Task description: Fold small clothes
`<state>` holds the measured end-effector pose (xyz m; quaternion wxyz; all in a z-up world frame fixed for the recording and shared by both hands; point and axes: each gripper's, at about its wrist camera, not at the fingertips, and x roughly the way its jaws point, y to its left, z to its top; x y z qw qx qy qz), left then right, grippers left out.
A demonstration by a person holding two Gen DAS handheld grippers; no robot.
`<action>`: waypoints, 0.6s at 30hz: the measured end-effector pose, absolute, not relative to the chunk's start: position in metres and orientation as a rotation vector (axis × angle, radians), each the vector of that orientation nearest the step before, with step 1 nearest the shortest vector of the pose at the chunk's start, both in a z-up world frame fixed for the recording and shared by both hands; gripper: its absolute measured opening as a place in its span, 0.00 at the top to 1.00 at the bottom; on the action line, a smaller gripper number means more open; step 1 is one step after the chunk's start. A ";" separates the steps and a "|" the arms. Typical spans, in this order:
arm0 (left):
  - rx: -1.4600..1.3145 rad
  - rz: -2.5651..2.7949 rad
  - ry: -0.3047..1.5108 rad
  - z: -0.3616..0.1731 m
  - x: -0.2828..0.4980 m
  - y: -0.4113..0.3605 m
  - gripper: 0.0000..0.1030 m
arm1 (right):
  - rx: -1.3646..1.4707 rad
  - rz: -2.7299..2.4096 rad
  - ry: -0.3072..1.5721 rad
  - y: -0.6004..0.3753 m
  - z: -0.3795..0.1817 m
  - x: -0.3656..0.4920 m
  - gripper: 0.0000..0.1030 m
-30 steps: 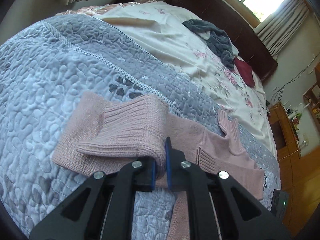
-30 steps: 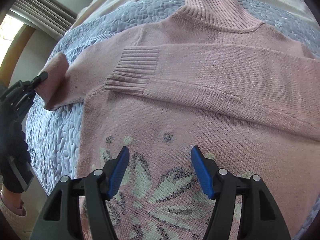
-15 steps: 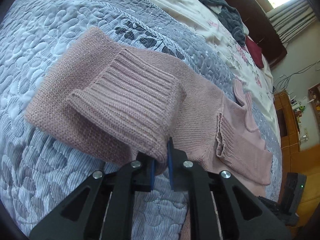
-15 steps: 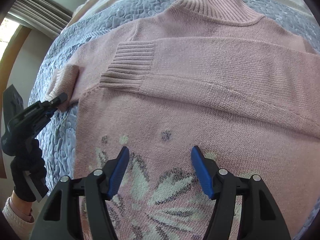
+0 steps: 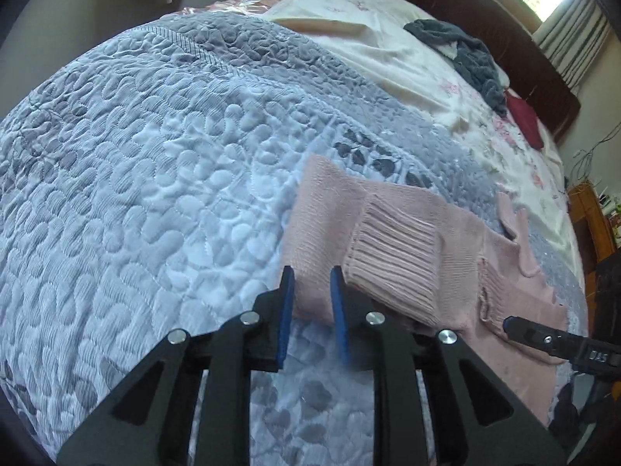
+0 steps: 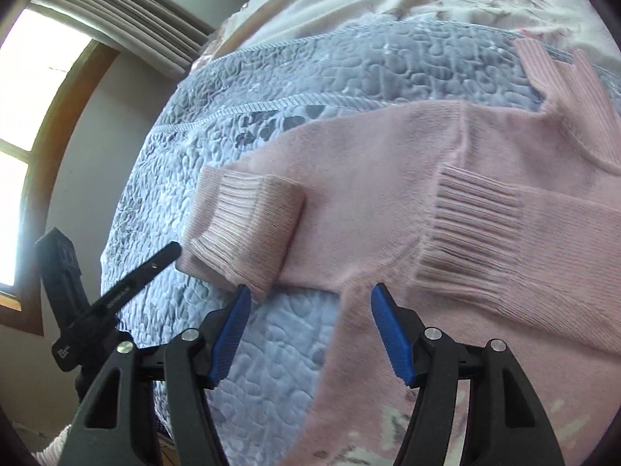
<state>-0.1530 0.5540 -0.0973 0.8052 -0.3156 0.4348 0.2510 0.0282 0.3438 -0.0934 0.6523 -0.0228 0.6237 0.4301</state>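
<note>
- Half a second ago the left gripper [image 5: 310, 306] was pinched on the ribbed cuff [image 5: 392, 264] of the pink sweater [image 6: 388, 202]; now it has let go, its blue pads stand a little apart with nothing between them, and the cuff lies just beyond and to the right of the tips.
- The right gripper [image 6: 306, 330] has swung over from the patterned front of the sweater toward that same sleeve; its jaws gape wide, empty, poised over the spot where the sleeve meets the body.
- The sweater lies flat on the grey quilted bedspread [image 5: 155, 194], collar [image 6: 562, 89] toward the far side of the bed.
- The near sleeve is doubled back on itself, its cuff resting on top of the sleeve near the edge of the garment.
- The other sleeve is folded across the chest, its ribbed end [image 6: 465, 233] lying on the body of the sweater.
- From the right wrist view the left gripper's black tip [image 6: 155, 268] sits just beside the folded cuff, whether touching I cannot tell.
- Further up the bed, on the cream floral sheet [image 5: 388, 50], lie a dark grey garment [image 5: 465, 54] and a dark red one [image 5: 524, 116], well apart from the sweater.
</note>
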 end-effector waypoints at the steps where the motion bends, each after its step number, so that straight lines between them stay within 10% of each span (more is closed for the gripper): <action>1: -0.677 0.542 0.951 -0.104 -0.150 0.558 0.82 | -0.041 0.987 1.422 0.355 -0.095 0.028 0.37; 10: -0.802 0.492 0.990 -0.135 -0.159 0.582 0.78 | -0.077 0.989 1.508 0.419 -0.132 0.021 0.39; 18: -0.839 0.529 0.935 -0.118 -0.185 0.578 0.77 | -0.017 1.046 1.526 0.418 -0.137 0.020 0.87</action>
